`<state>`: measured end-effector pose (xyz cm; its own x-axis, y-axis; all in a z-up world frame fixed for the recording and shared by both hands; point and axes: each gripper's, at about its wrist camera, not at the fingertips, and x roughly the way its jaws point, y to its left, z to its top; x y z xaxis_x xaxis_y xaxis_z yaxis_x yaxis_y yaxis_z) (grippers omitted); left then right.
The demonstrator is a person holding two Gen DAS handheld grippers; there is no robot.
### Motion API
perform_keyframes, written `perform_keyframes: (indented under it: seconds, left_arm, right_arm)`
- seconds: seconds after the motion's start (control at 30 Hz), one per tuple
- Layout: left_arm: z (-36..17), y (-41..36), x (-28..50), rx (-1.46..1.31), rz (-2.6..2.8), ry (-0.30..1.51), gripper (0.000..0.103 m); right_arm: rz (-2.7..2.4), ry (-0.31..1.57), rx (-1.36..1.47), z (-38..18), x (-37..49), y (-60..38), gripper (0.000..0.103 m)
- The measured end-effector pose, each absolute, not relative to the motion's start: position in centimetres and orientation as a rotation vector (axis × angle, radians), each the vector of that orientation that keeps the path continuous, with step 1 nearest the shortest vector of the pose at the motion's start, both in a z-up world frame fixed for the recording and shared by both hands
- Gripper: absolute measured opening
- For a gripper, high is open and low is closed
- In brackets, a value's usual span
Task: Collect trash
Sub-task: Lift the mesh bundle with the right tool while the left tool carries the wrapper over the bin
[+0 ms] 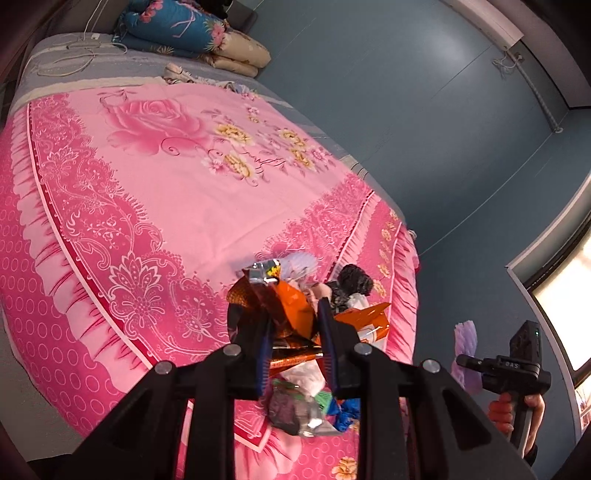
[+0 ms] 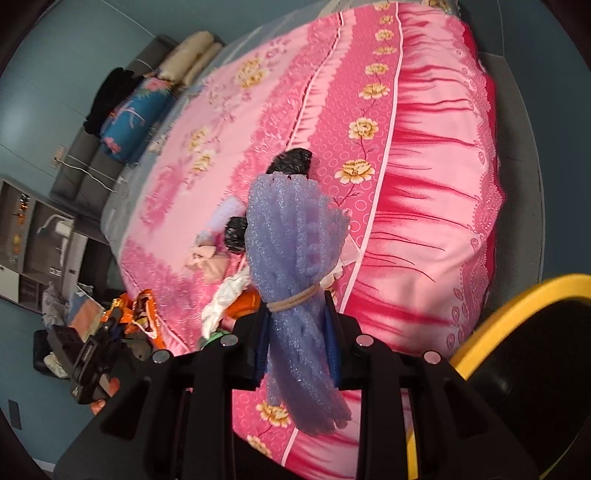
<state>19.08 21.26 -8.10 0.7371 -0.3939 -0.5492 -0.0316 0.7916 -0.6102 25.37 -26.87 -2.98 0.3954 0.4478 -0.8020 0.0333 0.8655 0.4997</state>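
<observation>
Left gripper (image 1: 293,341): closed on an orange foil wrapper (image 1: 291,306), which crumples between the two fingers and sticks out ahead of them; the hold looks firm enough to carry it.
Right gripper (image 2: 297,334): clamped on a purple foam bundle (image 2: 295,236) tied with a tan rubber band (image 2: 293,298); the grip sits just below the band, at the bundle's narrow waist, probably because that is its tightest part.
Trash pile (image 1: 314,406): loose wrappers, white plastic and crumpled black bags (image 2: 290,162) lie together near the foot corner of the bed (image 1: 147,184), on its pink floral cover, directly under and just beyond the left gripper.
Bin (image 2: 517,332): a yellow-rimmed black container shows at the lower right of the right wrist view, near the right gripper and beside the bed; it is the likely drop point for both held items.
Far end of bed: folded quilts (image 1: 177,26) are stacked well apart from the trash.
Progress: judged partway, as several pieces remain on the bed.
</observation>
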Motion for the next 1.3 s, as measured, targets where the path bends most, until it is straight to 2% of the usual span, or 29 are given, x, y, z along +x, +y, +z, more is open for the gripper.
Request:
perform_keyframes:
  seconds: [0.37,0.73,0.93,1.3]
  left_arm:
    - [-2.5,13.1,16.4,-0.51,-0.362,0.709,0.022]
    - [2.1,-0.4,14.1,-0.337,-0.615,0.743,0.022]
    - [2.4,-7.8,13.4,-0.255,-0.757,0.794,0.022]
    - [0.7,-16.1,14.3,-0.191,-0.87,0.874,0.022]
  right_arm:
    - [0.294,0.936,0.581,2.9,17.0,-33.4,0.025]
    - [0.217,0.698,0.607,8.5,10.4,-41.0,0.026]
    - [0.166,0.604,0.631,10.8,7.9,-44.6,0.026]
    - [0.116,0.511,0.636,12.4,6.0,-48.0,0.028]
